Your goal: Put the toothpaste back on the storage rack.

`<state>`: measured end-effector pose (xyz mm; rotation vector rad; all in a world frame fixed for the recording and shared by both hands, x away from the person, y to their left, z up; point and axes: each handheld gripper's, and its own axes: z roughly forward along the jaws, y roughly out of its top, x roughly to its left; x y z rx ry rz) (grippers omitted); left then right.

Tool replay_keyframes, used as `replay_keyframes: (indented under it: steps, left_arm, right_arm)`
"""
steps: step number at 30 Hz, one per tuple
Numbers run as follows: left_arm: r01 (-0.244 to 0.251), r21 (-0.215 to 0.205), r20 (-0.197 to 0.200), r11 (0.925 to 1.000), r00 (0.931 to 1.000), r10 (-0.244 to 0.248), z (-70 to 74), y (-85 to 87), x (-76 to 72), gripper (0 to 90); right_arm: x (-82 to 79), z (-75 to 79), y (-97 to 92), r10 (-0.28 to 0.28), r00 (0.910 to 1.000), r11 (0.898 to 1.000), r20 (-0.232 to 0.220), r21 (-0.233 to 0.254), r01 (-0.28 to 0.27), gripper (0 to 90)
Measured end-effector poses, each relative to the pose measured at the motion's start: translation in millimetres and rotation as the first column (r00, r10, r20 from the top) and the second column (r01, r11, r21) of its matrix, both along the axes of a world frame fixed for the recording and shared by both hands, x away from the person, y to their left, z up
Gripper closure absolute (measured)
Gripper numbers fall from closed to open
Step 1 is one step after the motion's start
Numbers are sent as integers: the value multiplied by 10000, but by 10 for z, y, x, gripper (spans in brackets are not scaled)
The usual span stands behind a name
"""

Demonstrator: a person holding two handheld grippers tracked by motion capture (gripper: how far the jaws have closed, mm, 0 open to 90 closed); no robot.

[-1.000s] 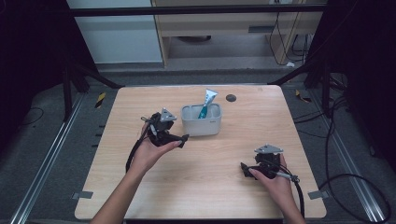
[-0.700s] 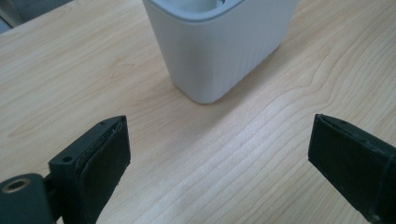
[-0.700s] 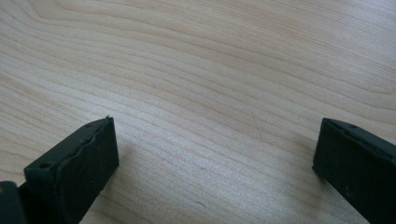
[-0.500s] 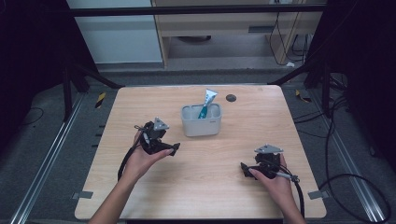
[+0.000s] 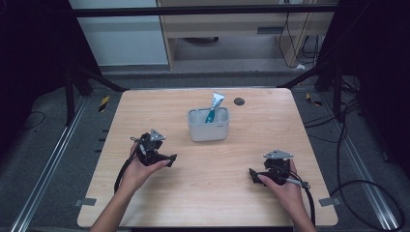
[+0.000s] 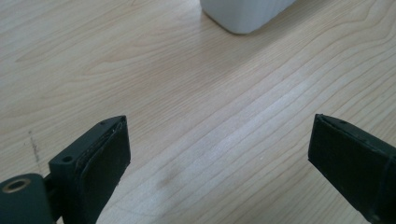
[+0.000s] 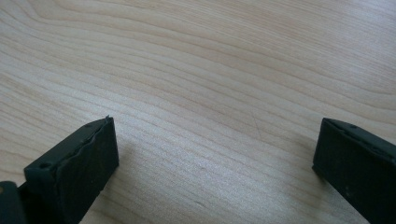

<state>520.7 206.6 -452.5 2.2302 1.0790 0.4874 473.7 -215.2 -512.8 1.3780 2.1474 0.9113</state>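
A white ribbed cup (image 5: 208, 124) stands upright near the table's middle, and a teal and white tube (image 5: 213, 107) leans out of it. My left gripper (image 5: 167, 158) sits low over the wood, down and left of the cup, open with bare table between its jaws. A corner of the cup (image 6: 243, 14) shows at the top of the left gripper view, well beyond the pads (image 6: 105, 156). My right gripper (image 5: 252, 175) rests near the front right of the table, open, with nothing but wood grain between its pads (image 7: 88, 161).
A small dark round disc (image 5: 239, 101) lies on the wooden table (image 5: 203, 193) behind and right of the cup. Metal rails, black cables and dark frame legs surround the table on the floor.
My left gripper has drawn back from beside the cup toward the front left of the table. The right gripper has stayed where it was.
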Motion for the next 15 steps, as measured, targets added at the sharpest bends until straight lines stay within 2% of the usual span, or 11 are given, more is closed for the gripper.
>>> replay_keyframes:
  steps: [10, 15]
  left_arm:
    - [-335, 57, -350, 9994, 9988, 336, -179, 198, -34, 50]
    - [-488, -47, -460, 9988, 9978, 485, -241, 286, -59, 48]
  right_arm:
    - [0, 0, 0, 0, 10000, 10000, -2, 1, 0, 4]
    - [-1, 1, 1, -5, 10000, 10000, -9, 10, 5, 4]
